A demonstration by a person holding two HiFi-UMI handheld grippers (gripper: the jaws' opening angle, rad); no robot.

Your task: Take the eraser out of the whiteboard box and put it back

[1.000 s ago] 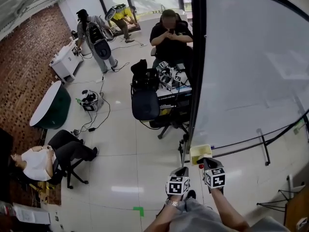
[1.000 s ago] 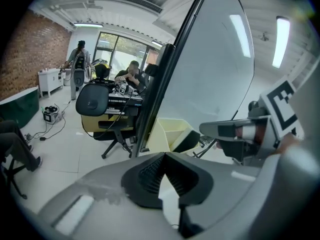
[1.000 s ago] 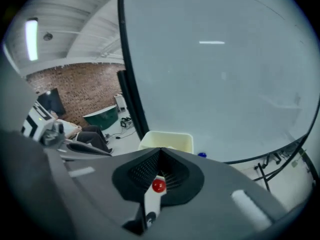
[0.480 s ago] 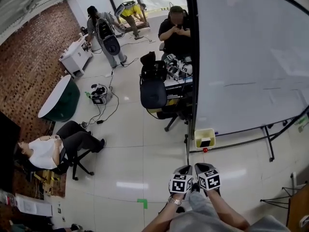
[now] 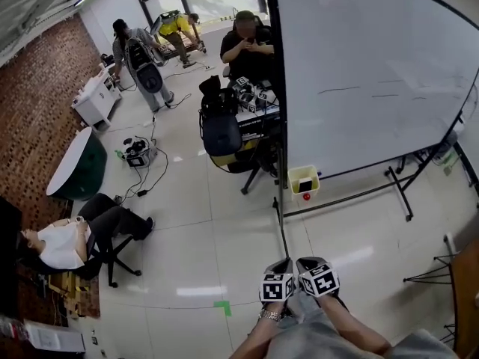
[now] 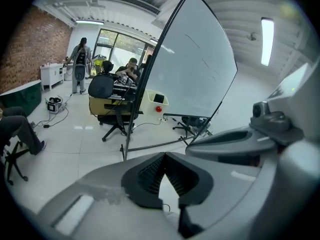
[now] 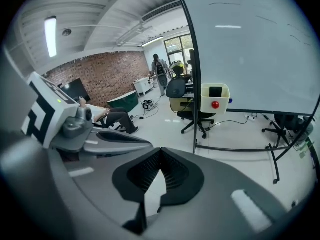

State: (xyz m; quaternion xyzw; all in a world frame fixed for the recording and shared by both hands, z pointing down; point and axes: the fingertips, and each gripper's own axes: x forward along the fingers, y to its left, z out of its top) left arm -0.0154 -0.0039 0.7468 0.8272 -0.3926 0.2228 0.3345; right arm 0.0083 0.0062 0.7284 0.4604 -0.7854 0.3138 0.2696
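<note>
The pale yellow whiteboard box hangs at the lower left corner of the whiteboard, with a dark eraser standing in it and a red knob on its front. The left gripper view shows the box far ahead, and so does the right gripper view, box and eraser both visible. My left gripper and right gripper are side by side over the floor, well short of the box. Both are shut and empty, left gripper, right gripper.
The whiteboard's stand legs spread over the floor. A black office chair and a cluttered desk stand left of the board. A seated person is at far left, others further back. A green tape mark lies by my feet.
Both grippers have drawn back from the box together; it was just ahead of their tips a second ago and now lies well away. Jaws stayed shut.
</note>
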